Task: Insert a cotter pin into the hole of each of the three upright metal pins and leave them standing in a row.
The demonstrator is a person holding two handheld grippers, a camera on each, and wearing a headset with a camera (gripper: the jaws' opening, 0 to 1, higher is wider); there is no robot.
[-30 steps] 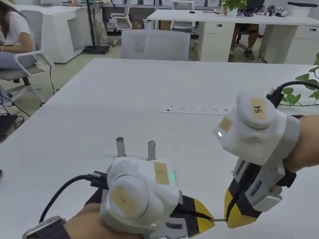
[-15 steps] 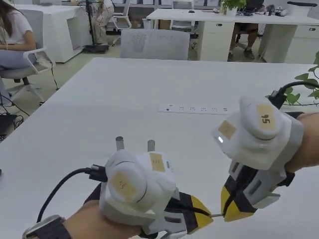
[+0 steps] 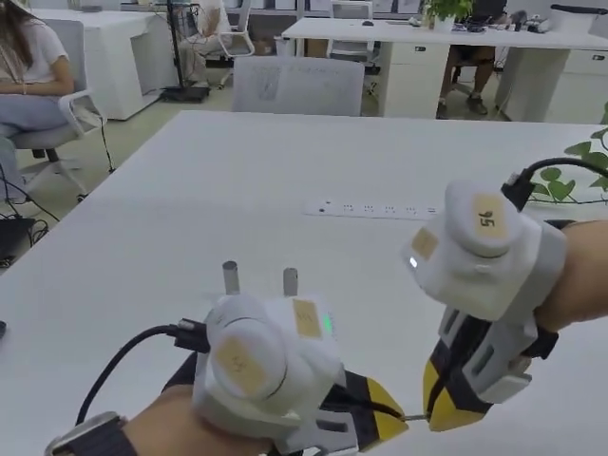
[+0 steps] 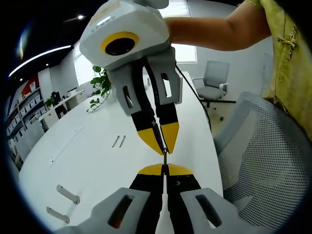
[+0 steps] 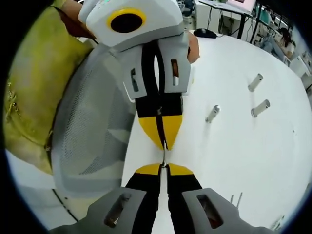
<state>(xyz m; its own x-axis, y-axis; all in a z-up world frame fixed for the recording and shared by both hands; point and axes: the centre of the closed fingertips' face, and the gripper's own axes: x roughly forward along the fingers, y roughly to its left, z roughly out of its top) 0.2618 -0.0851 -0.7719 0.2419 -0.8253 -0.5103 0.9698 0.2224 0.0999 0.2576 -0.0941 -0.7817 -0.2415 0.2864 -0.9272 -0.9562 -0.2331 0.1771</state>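
Close to the near table edge, the left gripper (image 4: 165, 168) has its jaws pressed together on one end of a thin cotter pin (image 4: 165, 157). The right gripper (image 5: 164, 167) meets it tip to tip, and its jaws are also pressed together, on the other end of the same pin. The pin is held above the white table (image 3: 285, 171), not touching it. The three metal pins (image 5: 213, 113) stand upright on the table, apart from both grippers; in the head view two of them rise just behind the left gripper. Two loose cotter pins (image 4: 118, 141) lie side by side on the table beyond the right gripper. Further away, a white power strip (image 3: 375, 208) lies flat, and green plant leaves (image 3: 579, 161) reach in at the right edge.
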